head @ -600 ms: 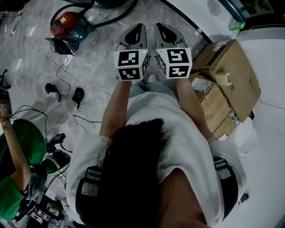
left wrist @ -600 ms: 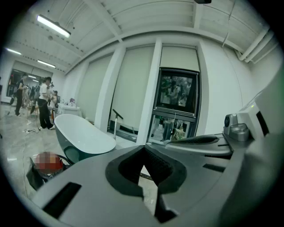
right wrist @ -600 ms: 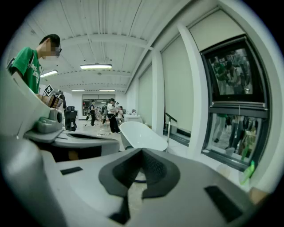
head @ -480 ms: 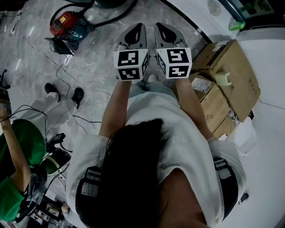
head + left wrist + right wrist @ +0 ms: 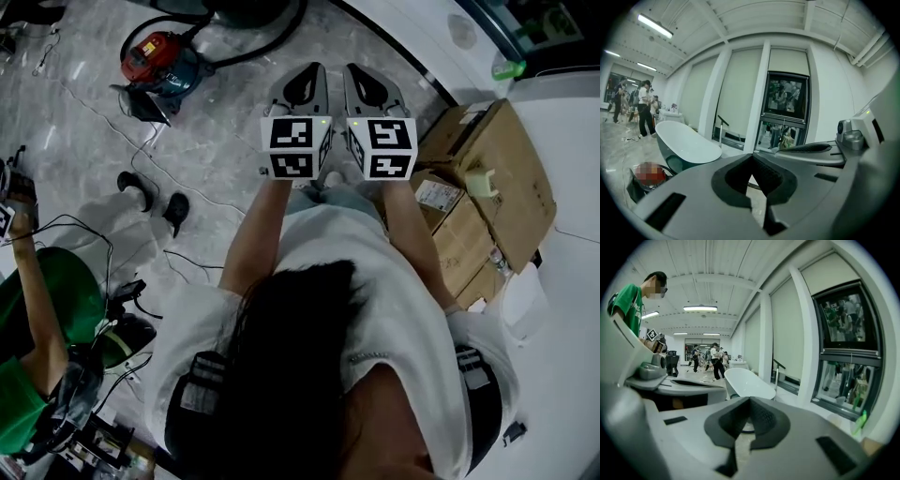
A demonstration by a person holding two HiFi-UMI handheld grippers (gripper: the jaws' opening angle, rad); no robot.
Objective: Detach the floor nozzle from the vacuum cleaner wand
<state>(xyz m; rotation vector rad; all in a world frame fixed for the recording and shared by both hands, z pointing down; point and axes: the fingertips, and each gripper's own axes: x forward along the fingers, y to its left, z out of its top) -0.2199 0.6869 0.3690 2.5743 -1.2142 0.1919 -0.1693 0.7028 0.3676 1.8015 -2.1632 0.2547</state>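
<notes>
I hold my left gripper [image 5: 305,82] and my right gripper [image 5: 367,84] side by side in front of me, level with each other and almost touching, both tipped a little downward. Each has its jaws pressed together on nothing, and past the closed tips I see only the room.

The vacuum cleaner [image 5: 157,56], a red and teal canister, sits on the marble floor [image 5: 225,131] ahead and to my left, well apart from both grippers. Its black hose [image 5: 253,39] curves away along the top of the head view. A dark wedge-shaped piece [image 5: 142,101] lies right against the canister's near side; I cannot tell whether that is the floor nozzle.

Thin cables [image 5: 141,155] trail over the floor between me and the canister, and two black shoes [image 5: 137,186] stand beside them. A person in green [image 5: 37,309] is close at my left. On my right, cardboard boxes [image 5: 487,169] are stacked just beside my right arm, against a white ledge [image 5: 562,141]. Further ahead stands a white bathtub [image 5: 686,145], with a dark window pane [image 5: 785,96] behind it.
</notes>
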